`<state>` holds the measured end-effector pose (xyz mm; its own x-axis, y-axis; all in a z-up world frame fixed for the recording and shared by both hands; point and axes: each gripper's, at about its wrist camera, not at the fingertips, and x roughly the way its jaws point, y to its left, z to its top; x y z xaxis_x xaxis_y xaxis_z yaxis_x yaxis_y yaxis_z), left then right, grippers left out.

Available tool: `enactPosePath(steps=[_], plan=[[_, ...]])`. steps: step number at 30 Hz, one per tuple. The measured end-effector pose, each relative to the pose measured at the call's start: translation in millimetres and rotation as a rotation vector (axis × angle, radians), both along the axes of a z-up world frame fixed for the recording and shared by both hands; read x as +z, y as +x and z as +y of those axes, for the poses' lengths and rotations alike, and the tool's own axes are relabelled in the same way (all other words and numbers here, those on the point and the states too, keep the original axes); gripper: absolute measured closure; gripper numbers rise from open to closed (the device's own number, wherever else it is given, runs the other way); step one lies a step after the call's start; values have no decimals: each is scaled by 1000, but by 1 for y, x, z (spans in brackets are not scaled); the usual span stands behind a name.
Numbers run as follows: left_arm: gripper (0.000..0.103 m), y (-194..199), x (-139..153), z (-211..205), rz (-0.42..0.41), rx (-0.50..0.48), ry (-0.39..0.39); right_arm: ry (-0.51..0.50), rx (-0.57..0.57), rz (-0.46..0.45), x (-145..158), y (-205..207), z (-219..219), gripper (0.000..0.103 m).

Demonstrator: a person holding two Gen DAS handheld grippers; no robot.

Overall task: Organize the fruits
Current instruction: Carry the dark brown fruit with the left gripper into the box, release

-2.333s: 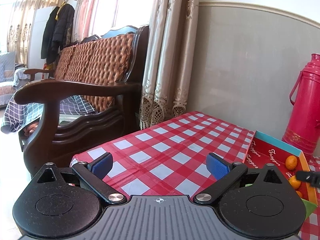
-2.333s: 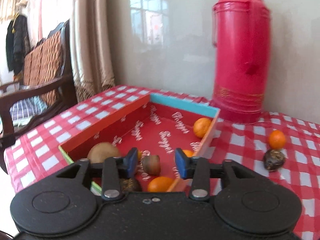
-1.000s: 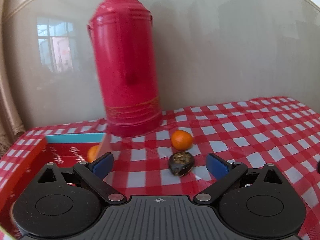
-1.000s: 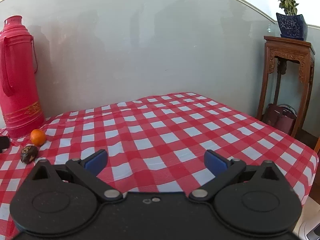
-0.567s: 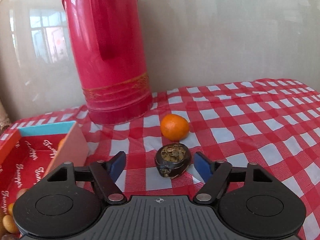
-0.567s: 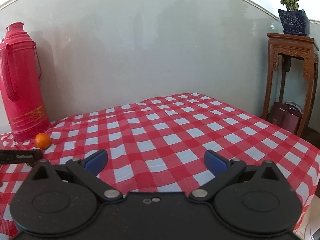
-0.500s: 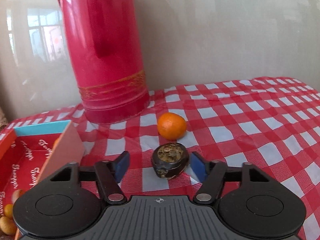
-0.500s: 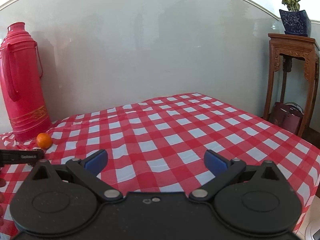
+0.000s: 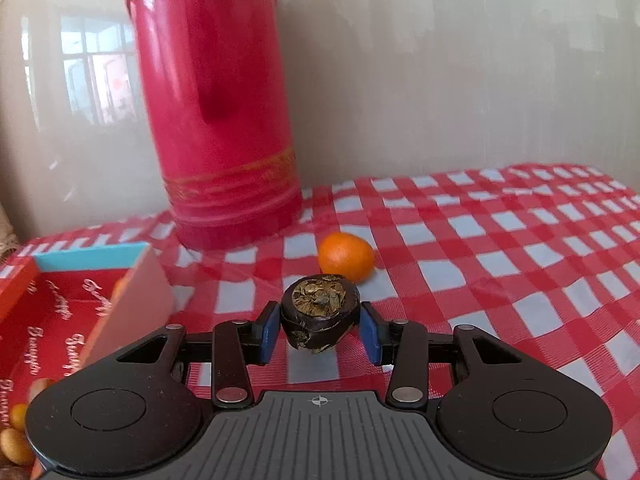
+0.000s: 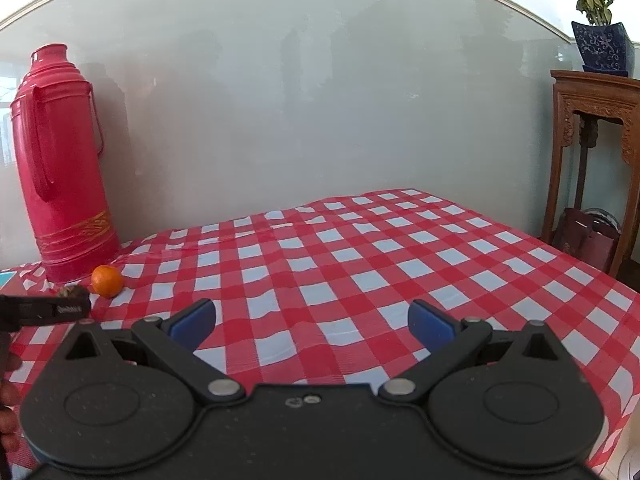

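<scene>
Left wrist view: the dark, firm-looking fruit (image 9: 319, 312) is flanked at its sides by the closing left tool (image 9: 319, 330), pads seemingly just touching.

The left gripper (image 9: 319, 330) has a matte black body with two round housings, at about 8 and 4 o'clock in its own view, each bearing a raised disc. Between them lies a grey ribbed plate with a small white crosshair mark at its top edge. Black link arms run forward, pinned by silver rivets, and end in blue pads (image 9: 269, 332). Triangular cut-outs pierce the outer links.

The right gripper (image 10: 312, 322) is the same build, black and faintly speckled, with silver rivets, two small screws at centre and blue pads (image 10: 193, 320). At 9 o'clock in its view, a black bar carries small white lettering, too small to read.
</scene>
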<state>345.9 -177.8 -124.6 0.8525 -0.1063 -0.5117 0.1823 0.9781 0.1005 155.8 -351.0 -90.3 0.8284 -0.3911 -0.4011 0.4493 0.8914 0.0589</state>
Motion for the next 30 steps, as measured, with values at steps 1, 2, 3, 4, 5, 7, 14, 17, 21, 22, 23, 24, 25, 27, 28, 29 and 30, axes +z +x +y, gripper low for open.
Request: enactPosePath(steps=[1,2,3,4,5,7,14,17,21,22,23,24,25,27,28,29,30], plan=[[61,-3,4,3,-11,2,-2,0,6,-1,0,0,1,6],[61,-7,9,7,-22,5,-4,-2,9,-1,0,1,3,6],[61,-12,15,13,-34,11,-8,-5,13,-1,0,1,5,6],[61,-16,20,19,-43,18,-12,-7,19,0,0,2,7,6],[61,-21,26,26,-52,27,-16,-8,27,0,0,3,9,6],[60,-30,36,43,-75,57,-15,-14,40,0,0,3,14,6],[60,-43,44,127,-75,241,4,-44,107,-2,0,8,39,6],[60,-41,36,162,-30,319,-5,-59,142,-4,0,10,52,6],[60,-35,21,195,26,405,-16,-85,194,-5,-1,14,70,6],[60,-34,17,200,39,414,-17,-90,207,-3,-1,15,74,6],[60,-34,14,204,48,420,-17,-91,221,-1,-1,16,78,6],[60,-34,12,207,59,420,-17,-94,234,-1,-1,17,83,6],[60,-33,10,209,74,414,-18,-98,244,-2,0,18,87,6],[60,-34,8,212,89,416,-24,-106,263,-2,1,21,96,6],[60,-35,7,213,94,414,-33,-106,272,-1,1,22,99,6],[59,-36,7,214,92,416,-41,-105,281,-1,1,24,102,6],[57,-38,7,213,93,418,-44,-105,289,-1,2,25,106,6]])
